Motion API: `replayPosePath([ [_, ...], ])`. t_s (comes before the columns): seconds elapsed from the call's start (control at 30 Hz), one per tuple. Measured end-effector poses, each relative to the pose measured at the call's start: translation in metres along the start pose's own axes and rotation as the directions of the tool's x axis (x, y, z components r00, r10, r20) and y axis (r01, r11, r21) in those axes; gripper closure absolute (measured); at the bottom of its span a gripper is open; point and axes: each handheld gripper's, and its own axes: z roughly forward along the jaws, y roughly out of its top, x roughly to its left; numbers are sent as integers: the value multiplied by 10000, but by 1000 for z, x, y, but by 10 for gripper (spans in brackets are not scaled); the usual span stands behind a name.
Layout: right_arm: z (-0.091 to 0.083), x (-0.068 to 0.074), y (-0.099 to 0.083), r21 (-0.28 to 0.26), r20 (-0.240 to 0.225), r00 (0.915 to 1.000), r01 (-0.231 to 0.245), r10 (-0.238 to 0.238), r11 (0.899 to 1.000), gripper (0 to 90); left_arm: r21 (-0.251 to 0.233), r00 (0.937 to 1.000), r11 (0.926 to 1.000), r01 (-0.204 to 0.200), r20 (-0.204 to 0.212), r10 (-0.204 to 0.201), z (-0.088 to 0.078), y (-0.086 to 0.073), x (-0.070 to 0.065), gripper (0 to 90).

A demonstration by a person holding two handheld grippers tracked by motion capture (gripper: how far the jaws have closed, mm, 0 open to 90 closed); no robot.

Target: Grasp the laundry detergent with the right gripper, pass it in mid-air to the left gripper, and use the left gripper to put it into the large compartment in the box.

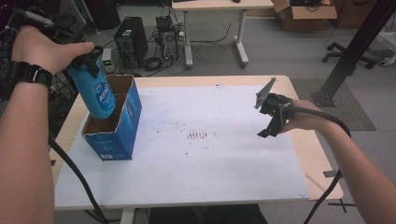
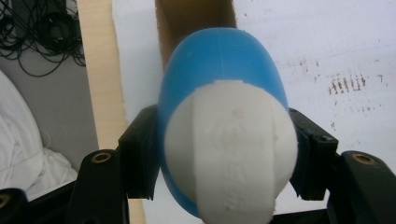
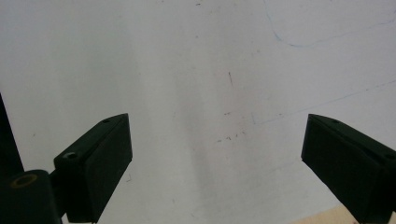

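We hold the blue bottle [image 1: 99, 93] in our left gripper [image 1: 88, 58], whose black jaws are clamped on its upper end just under the white cap [image 2: 233, 149]. In the high view the bottle hangs tilted above the open top of the blue cardboard box [image 1: 122, 122], its lower end dipping inside the rim near the box's far half. The box stands on the white sheet [image 1: 201, 154] that covers the table [image 1: 308, 154], close to the sheet's left edge. From the left gripper view we look down along the bottle; its blue body hides most of the box's brown inside, and the two jaws press on it from either side.

Our right gripper [image 1: 270, 125] is over the right part of the white sheet, well apart from the box and bottle. Its jaws stand wide apart with nothing between them, and in the right gripper view we see bare, faintly marked sheet [image 3: 210, 93] under them
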Motion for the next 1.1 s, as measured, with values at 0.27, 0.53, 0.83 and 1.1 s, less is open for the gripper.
replayPosePath([
  [0.27, 0, 2, -5, 135, -160, 9999, 23, -21, 9999, 84, 179, 10000, 9998, 26, -63, -25, 19, 2, 0, 380],
  [0.53, -1, 3, -6, 186, -140, 9999, 74, -71, 9998, 84, 429, 10000, 9991, -2, -14, 3, 44, 0, -1, 380],
  [0.83, 1, 6, -4, 382, -222, 9996, 208, -200, 9991, 82, 610, 10000, 9981, -23, 38, 21, 74, -7, 5, 380],
  [1.1, 6, 7, -2, 645, -221, 9993, 325, -312, 9974, 83, 866, 9999, 9962, 36, 96, -45, 98, -13, 6, 380],
])
